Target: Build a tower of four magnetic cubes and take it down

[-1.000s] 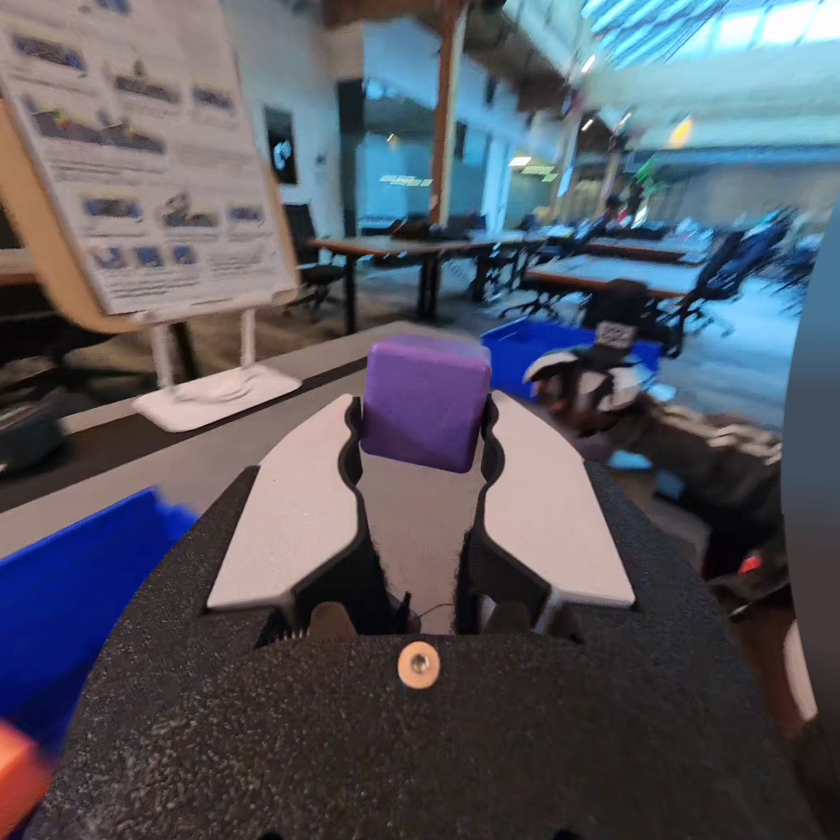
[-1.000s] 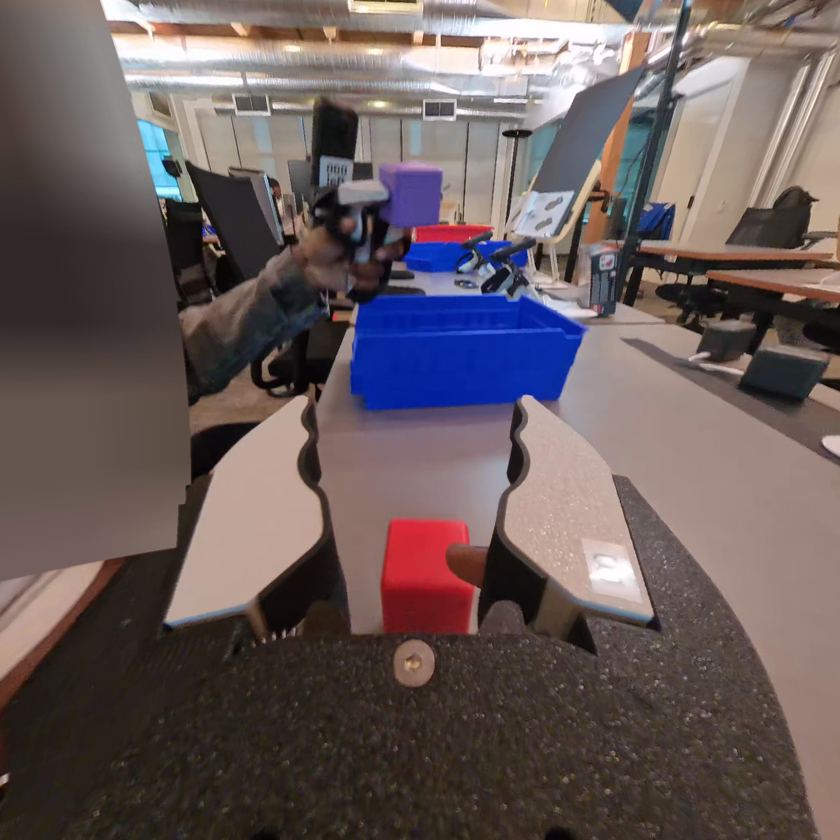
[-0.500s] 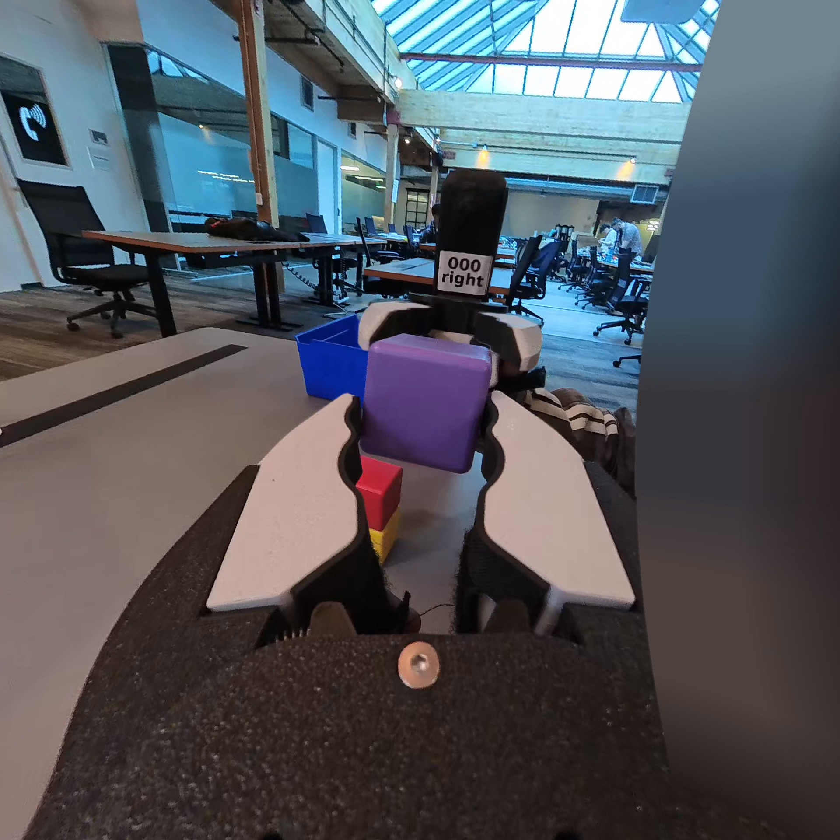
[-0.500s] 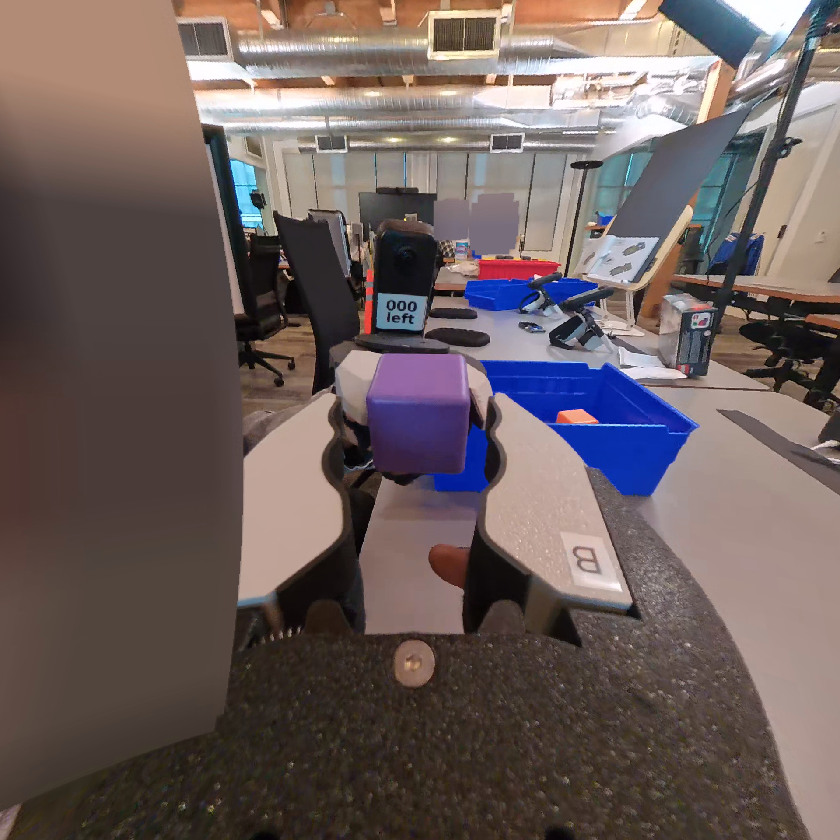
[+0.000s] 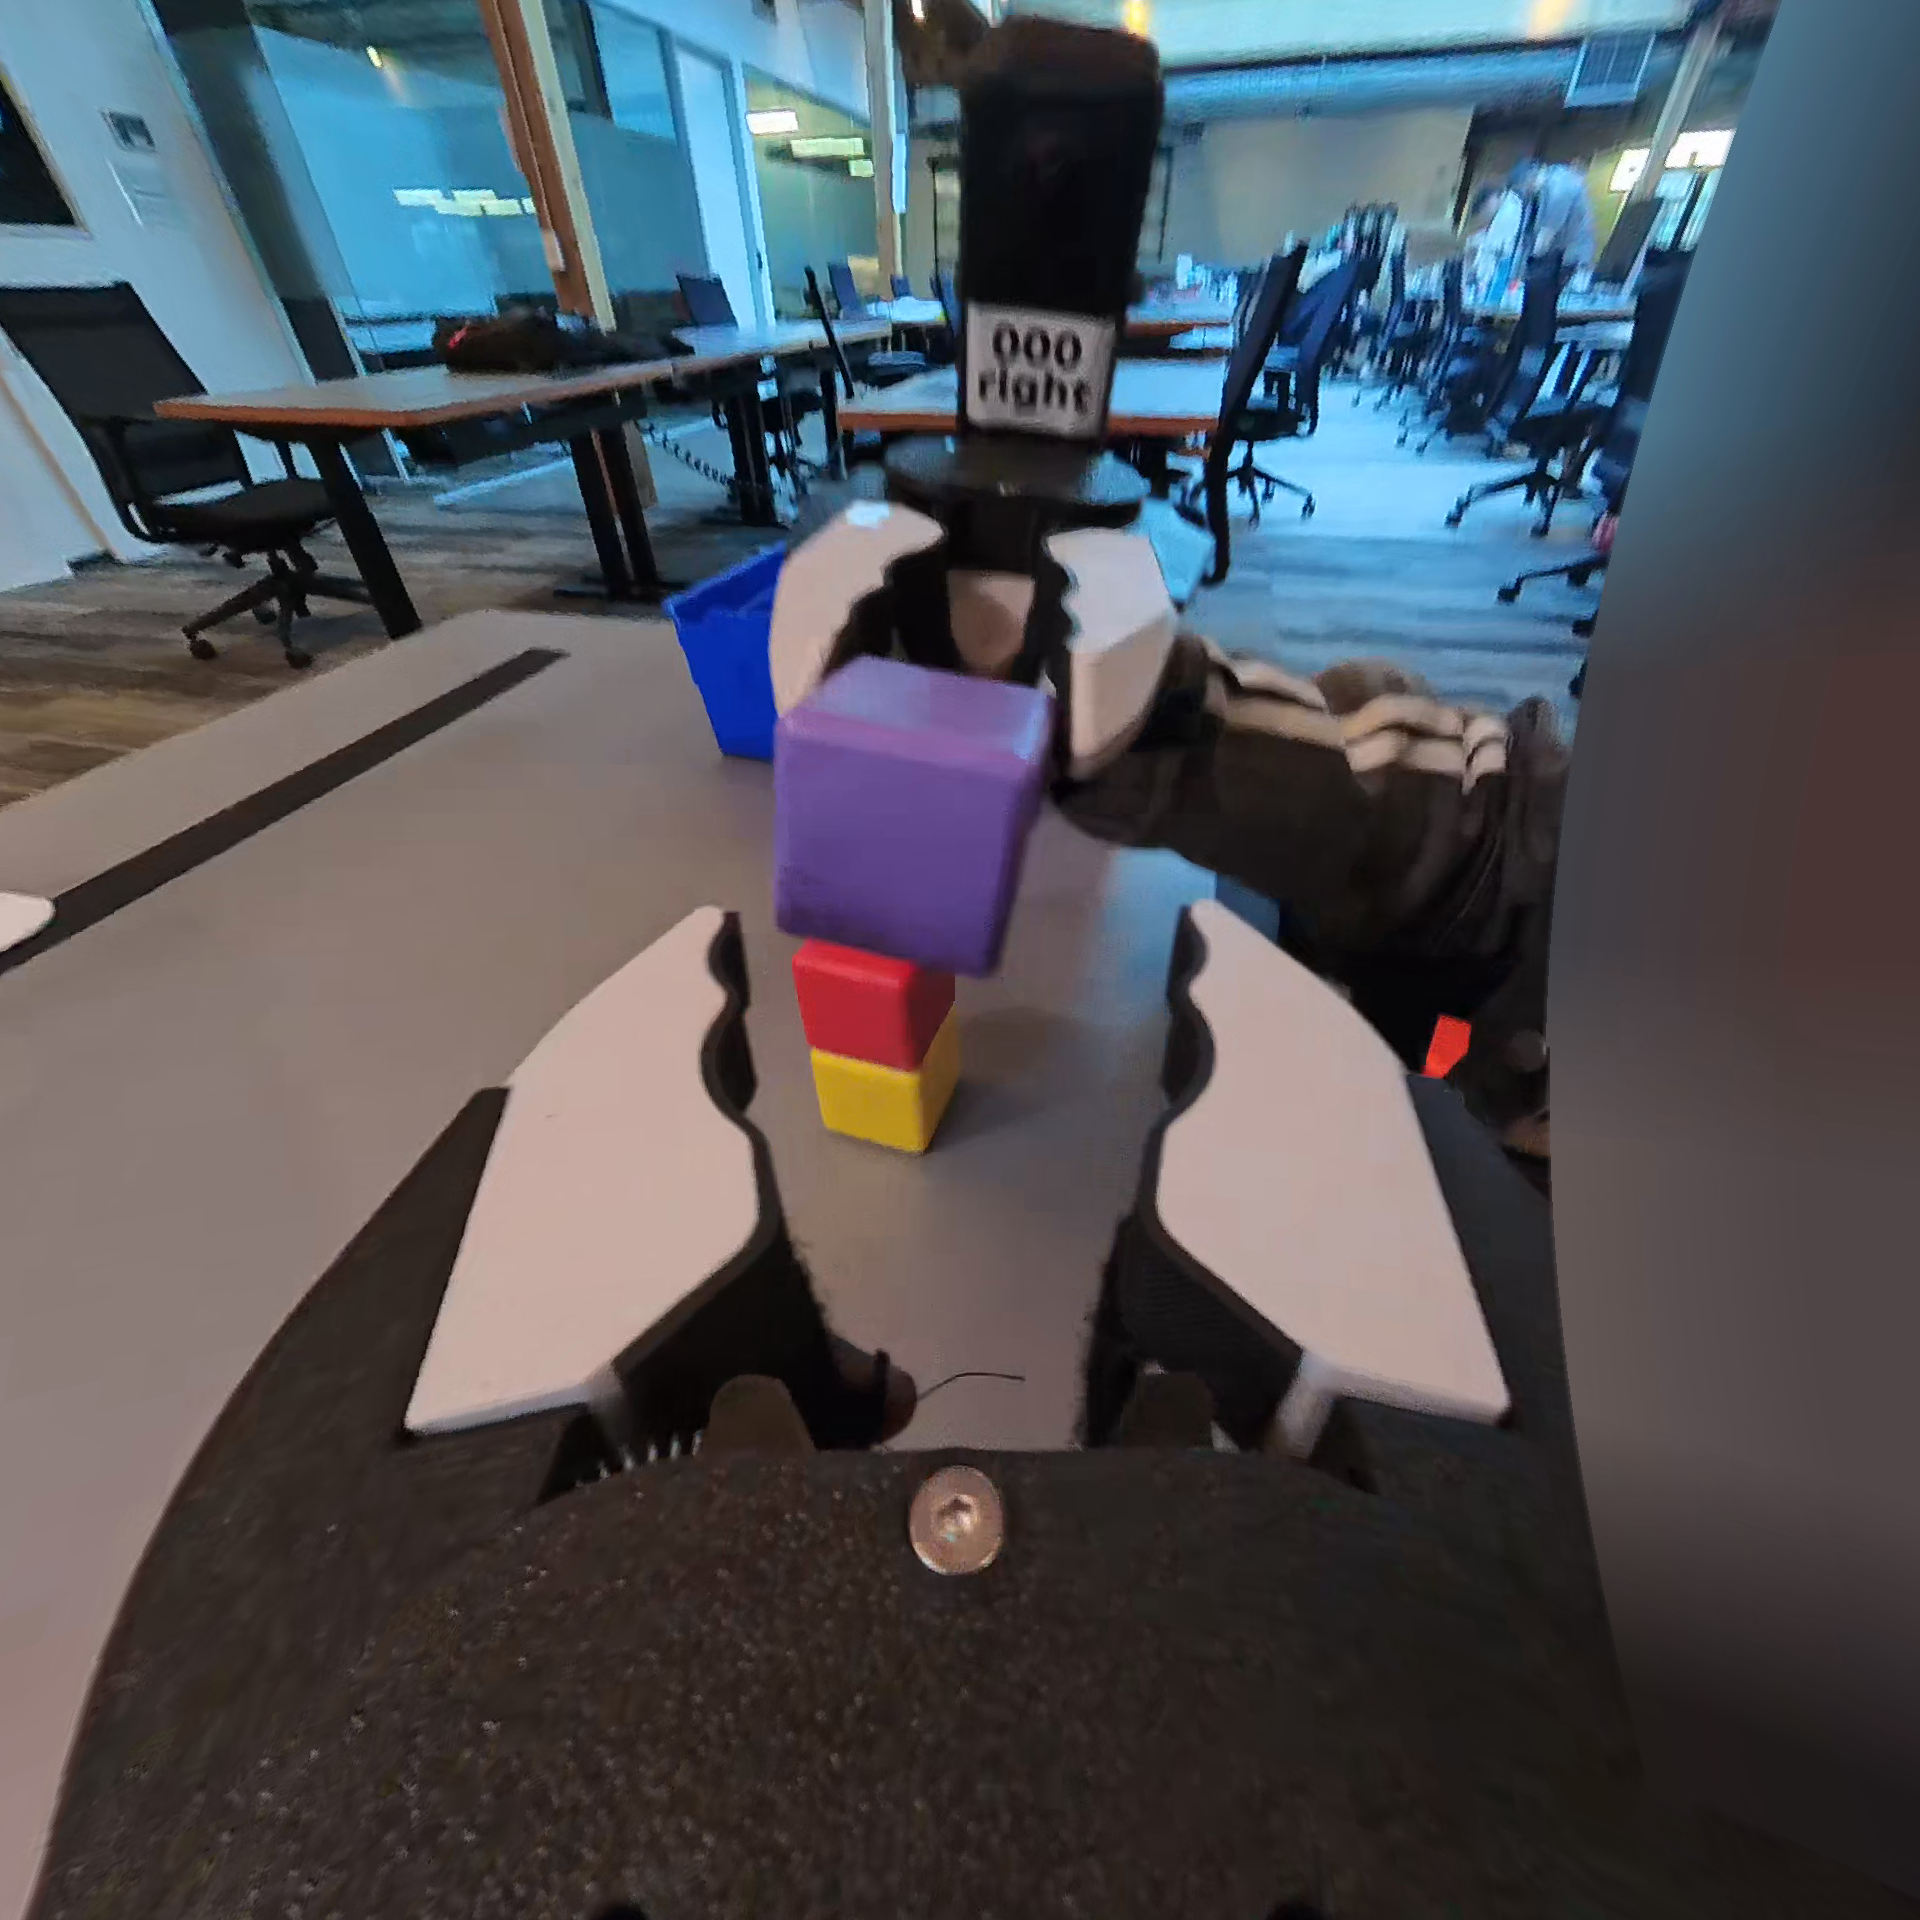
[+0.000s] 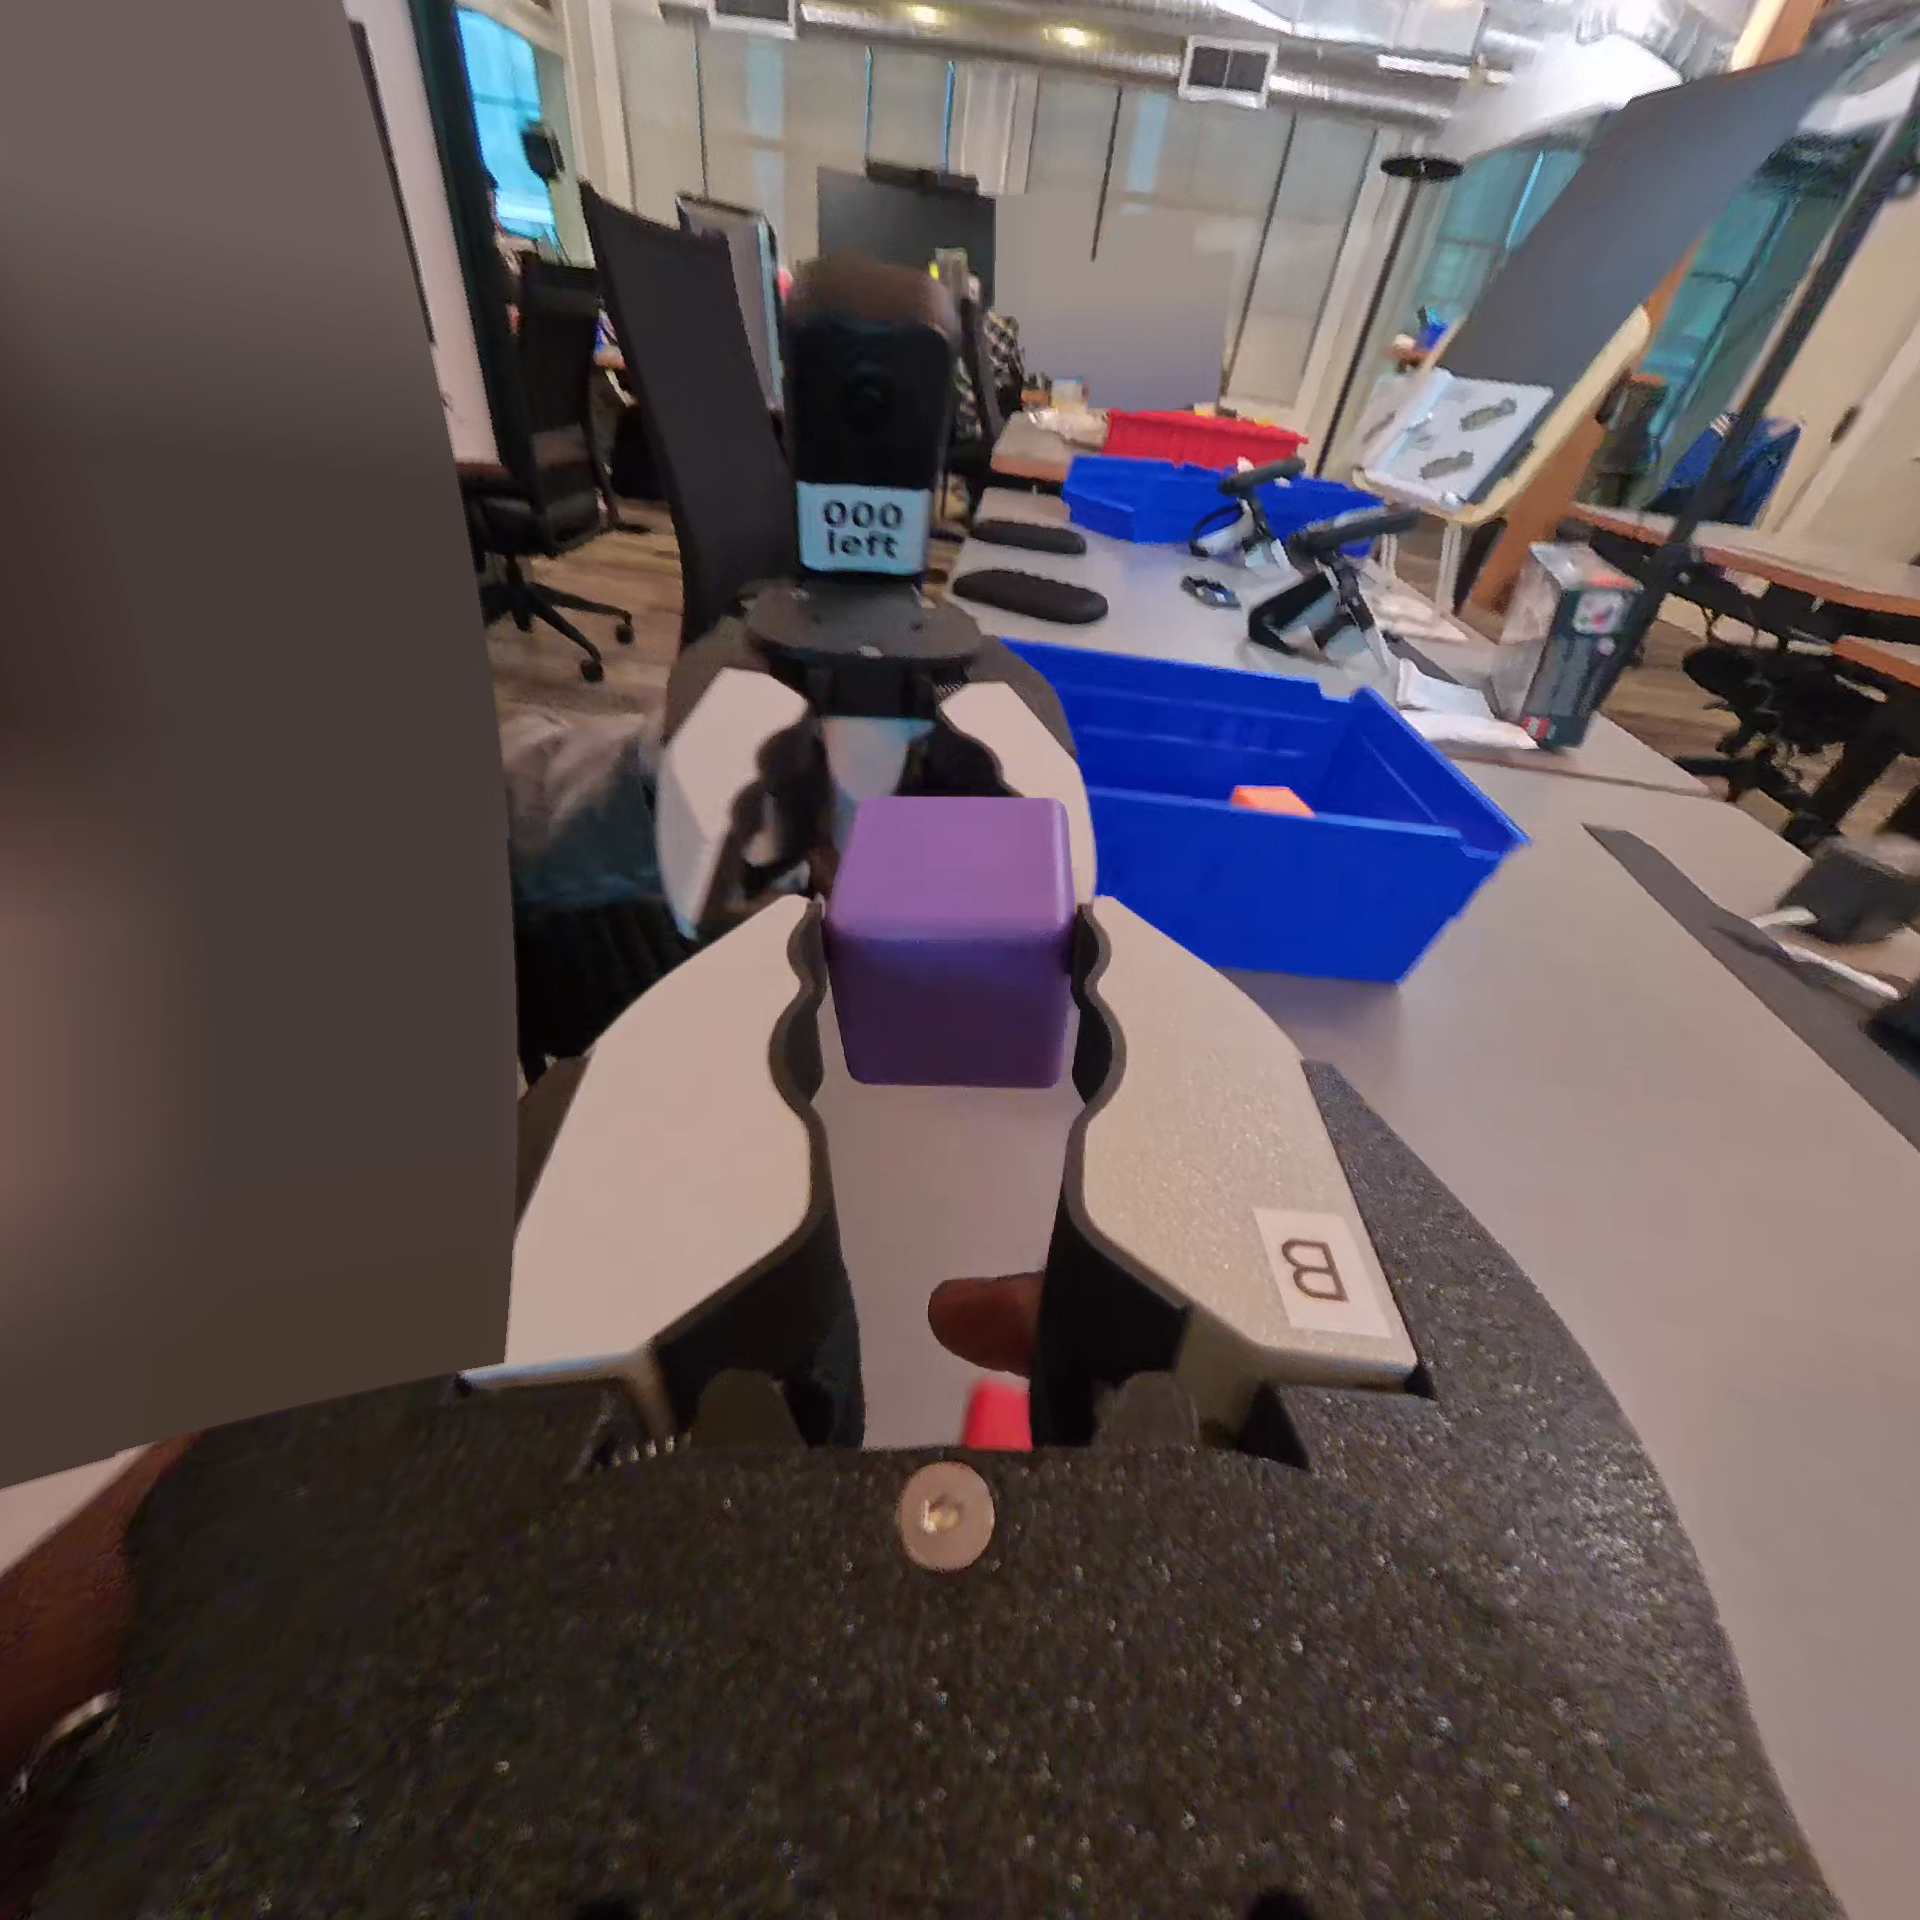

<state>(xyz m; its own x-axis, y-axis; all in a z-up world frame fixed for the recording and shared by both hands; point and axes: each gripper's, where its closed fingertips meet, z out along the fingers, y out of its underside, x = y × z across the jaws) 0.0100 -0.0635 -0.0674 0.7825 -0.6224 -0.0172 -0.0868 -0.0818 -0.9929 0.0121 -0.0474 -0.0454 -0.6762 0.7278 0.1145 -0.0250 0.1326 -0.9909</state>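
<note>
now right gripper (image 6: 948,940) clamps purple cube (image 6: 951,961); left gripper (image 5: 956,987) gapes wide, empty.

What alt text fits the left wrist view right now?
The left hand-held gripper is open; beyond it the right hand-held gripper holds a purple cube above a red cube stacked on a yellow cube.

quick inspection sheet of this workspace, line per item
surface: grey table, dark strip along it
job's things: purple cube in the air; red cube stacked on yellow cube; orange cube in blue bin
clutter: boxed item, spare grippers on far table
grippers: left hand-held gripper open, empty; right hand-held gripper clamped on purple cube
cables: nothing seen
surroundings: open office, desks, chairs, poster stand
</note>
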